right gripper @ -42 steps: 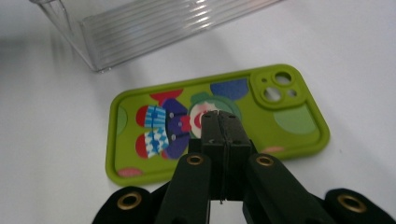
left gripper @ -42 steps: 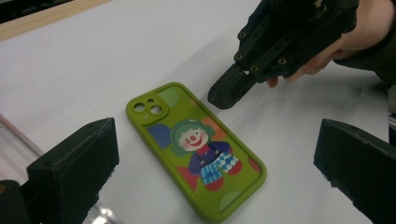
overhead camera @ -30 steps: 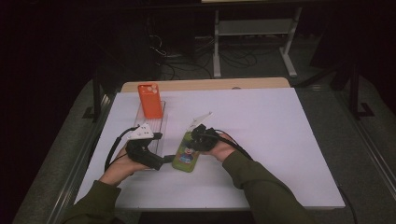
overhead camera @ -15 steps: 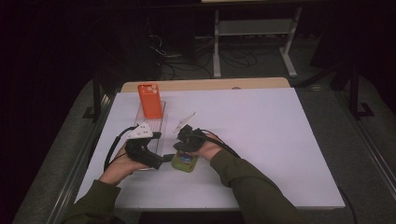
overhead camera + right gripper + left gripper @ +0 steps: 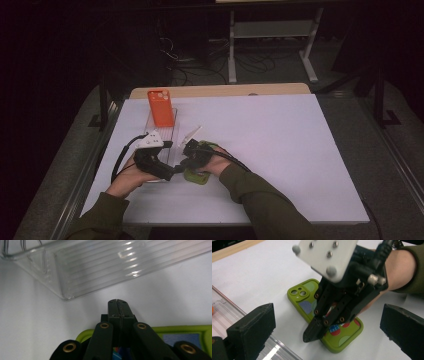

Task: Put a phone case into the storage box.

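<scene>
While pressed together, right gripper [image 5: 117,302] fingers [image 5: 313,331] over green phone case [image 5: 342,341] edge, beside clear tray [image 5: 100,267]

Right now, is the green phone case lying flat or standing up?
Lying flat. The green phone case rests on the white table, camera holes facing up, with the right gripper, shut, pressing its tips on it.

Ahead of right claw [image 5: 117,302]: we see bare worktop [image 5: 30,327], then the clear tray's [image 5: 100,267] wall close in front.
Under right claw: we have the green phone case [image 5: 332,337] flat on the worktop, touching.
Between left claw [image 5: 327,332] jaws: we find the right claw and green phone case blocking.
Beside left claw: the clear tray's rim runs alongside.
Right of both: we see wide open worktop.
</scene>
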### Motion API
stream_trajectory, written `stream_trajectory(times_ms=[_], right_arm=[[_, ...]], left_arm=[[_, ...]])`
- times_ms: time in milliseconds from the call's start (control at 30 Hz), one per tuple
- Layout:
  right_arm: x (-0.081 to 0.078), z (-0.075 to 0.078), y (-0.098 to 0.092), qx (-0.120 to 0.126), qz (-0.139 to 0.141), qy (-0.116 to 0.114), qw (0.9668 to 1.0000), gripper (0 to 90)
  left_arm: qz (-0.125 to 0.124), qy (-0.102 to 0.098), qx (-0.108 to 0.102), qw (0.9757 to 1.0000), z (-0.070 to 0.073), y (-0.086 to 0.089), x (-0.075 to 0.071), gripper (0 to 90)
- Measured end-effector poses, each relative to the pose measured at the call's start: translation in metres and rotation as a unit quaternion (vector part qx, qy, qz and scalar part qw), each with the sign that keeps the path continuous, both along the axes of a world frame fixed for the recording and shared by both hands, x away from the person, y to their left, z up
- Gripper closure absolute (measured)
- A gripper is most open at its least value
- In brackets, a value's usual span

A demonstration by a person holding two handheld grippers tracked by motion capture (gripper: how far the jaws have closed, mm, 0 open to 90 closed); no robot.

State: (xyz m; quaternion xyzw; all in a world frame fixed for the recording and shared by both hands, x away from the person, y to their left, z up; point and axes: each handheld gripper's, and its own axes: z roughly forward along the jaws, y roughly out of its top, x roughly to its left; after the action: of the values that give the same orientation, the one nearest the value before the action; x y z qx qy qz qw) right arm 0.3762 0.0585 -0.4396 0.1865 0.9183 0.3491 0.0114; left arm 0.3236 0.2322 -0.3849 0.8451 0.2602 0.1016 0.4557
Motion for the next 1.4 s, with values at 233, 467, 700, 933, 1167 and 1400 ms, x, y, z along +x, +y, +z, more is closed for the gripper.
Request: stream_trajectory(times_ms=[233,467,700,933,1167,1400], right_arm=[[-0.004,0.002,-0.004,-0.013,0.005,0.0,0.9999,88.9],[-0.012,0.003,-0.023,-0.02,0.001,0.002,0.9998,88.9],[-0.021,0.003,-0.045,-0.027,-0.007,0.0,0.9996,88.9],[-0.026,0.004,-0.066,-0.043,-0.021,-0.008,0.9988,88.9],[-0.027,0.004,-0.093,-0.06,-0.045,-0.009,0.9971,88.9],[-0.027,0.005,-0.115,-0.051,-0.07,-0.011,0.9962,88.9]], left_arm=[[-0.002,0.0,0.004,1.0,0.0,-0.001,0.0,0.0],[0.0,0.0,0.003,1.0,0.0,-0.001,0.0,0.0],[-0.002,-0.001,0.005,1.0,0.0,-0.003,-0.001,0.0],[0.0,0.002,-0.001,1.0,-0.001,-0.006,-0.002,0.0],[-0.004,0.002,-0.001,1.0,-0.002,-0.008,-0.003,0.0],[-0.009,0.004,0.002,0.9999,-0.003,-0.013,-0.003,0.0]])
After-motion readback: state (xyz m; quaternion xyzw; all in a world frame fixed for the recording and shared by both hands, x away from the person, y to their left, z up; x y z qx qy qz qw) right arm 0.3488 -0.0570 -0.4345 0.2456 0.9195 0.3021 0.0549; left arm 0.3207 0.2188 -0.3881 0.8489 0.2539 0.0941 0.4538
